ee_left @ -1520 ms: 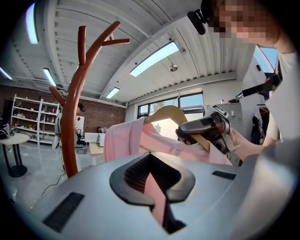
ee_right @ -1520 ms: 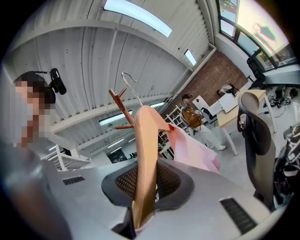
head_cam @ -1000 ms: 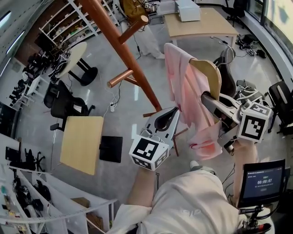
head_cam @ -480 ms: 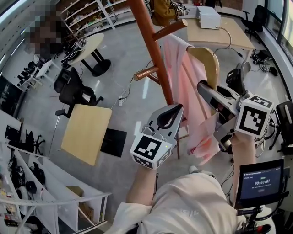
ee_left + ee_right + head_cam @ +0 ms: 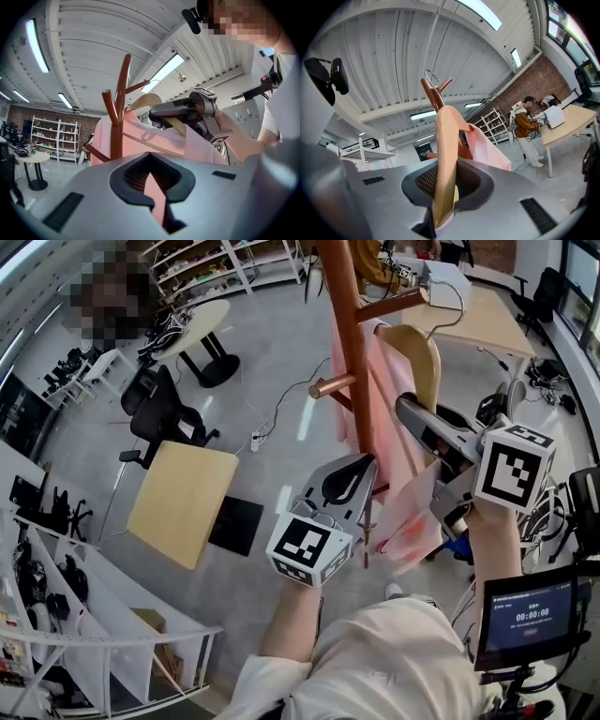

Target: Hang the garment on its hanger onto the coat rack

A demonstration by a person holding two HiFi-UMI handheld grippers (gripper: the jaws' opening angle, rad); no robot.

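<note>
Pink garment [image 5: 382, 418] on its wooden hanger [image 5: 427, 357] is just beside the coat rack [image 5: 339, 315] — right hand-held gripper [image 5: 403, 409] clenched on the hanger, left hand-held gripper [image 5: 364, 463] pinching the cloth — so raise the hook [image 5: 430, 75] clear over a peg [image 5: 330, 386] before releasing, I think.

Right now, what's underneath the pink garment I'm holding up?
A wooden hanger: one arm shows bare beyond the pink garment, clamped in the right gripper. Its other arm is covered by the cloth.
</note>
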